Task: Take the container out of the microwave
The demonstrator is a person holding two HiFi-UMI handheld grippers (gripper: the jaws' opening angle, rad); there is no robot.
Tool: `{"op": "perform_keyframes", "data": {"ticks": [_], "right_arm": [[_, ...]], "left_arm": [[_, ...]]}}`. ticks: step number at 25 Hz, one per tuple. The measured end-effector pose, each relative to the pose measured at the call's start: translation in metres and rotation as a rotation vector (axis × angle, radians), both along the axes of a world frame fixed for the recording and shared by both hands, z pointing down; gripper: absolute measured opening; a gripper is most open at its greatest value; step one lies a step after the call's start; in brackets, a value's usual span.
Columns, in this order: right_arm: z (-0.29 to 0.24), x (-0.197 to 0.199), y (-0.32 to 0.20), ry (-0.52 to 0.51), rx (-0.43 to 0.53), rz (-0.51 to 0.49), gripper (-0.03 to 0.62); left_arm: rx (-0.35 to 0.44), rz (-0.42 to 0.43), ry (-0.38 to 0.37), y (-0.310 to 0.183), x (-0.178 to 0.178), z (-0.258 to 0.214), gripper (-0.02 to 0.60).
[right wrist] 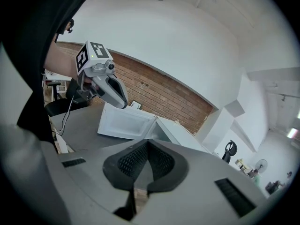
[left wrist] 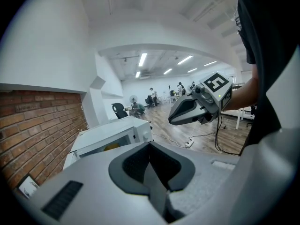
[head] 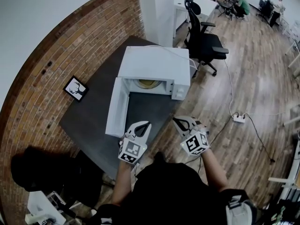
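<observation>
Bright, even indoor light from ceiling strip lamps at the far end. Shadows soft and faint. Strong fisheye bending, black vignette at every edge. Nearest foreground slightly soft.

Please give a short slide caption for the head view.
Both shut, left tongs and right tongs hover before the open microwave with a yellow container inside.

A dark table stands by a brick wall, where a small framed picture sits at the table's left. Behind the table rises a white pillar. To the table's right, a black office chair and a power strip sit on the wood floor. Strip lights glow overhead.
</observation>
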State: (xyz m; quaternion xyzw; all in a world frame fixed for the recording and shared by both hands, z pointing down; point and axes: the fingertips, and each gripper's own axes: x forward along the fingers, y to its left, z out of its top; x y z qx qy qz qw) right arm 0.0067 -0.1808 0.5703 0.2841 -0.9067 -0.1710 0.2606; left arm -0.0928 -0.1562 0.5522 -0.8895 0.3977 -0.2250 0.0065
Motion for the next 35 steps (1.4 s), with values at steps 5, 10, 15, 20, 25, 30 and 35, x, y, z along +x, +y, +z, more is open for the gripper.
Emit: {"op": "perform_keyframes", "data": {"ticks": [5, 10, 15, 20, 25, 30, 35], "right_arm": [[0.002, -0.003, -0.007, 0.003, -0.002, 0.026, -0.002], [0.006, -0.008, -0.016, 0.017, 0.001, 0.042, -0.002], [0.013, -0.016, -0.026, 0.025, -0.013, 0.050, -0.002], [0.012, -0.020, -0.038, 0.032, -0.006, 0.051, -0.002], [0.009, -0.020, -0.041, 0.043, 0.005, 0.054, -0.002], [0.006, -0.009, -0.045, 0.049, -0.002, 0.090, -0.002], [0.012, -0.005, -0.052, 0.050, -0.022, 0.100, -0.002]], "left_arm": [[-0.002, 0.029, 0.002, -0.008, -0.002, 0.003, 0.003], [-0.004, 0.049, 0.002, -0.020, -0.008, 0.008, 0.003], [-0.011, 0.053, 0.007, -0.032, -0.016, 0.013, 0.003], [-0.008, 0.060, 0.007, -0.044, -0.019, 0.013, 0.003], [-0.019, 0.067, 0.007, -0.051, -0.019, 0.016, 0.003], [-0.023, 0.106, -0.018, -0.059, -0.009, 0.019, 0.003], [-0.025, 0.116, -0.032, -0.074, -0.006, 0.023, 0.003]]}}
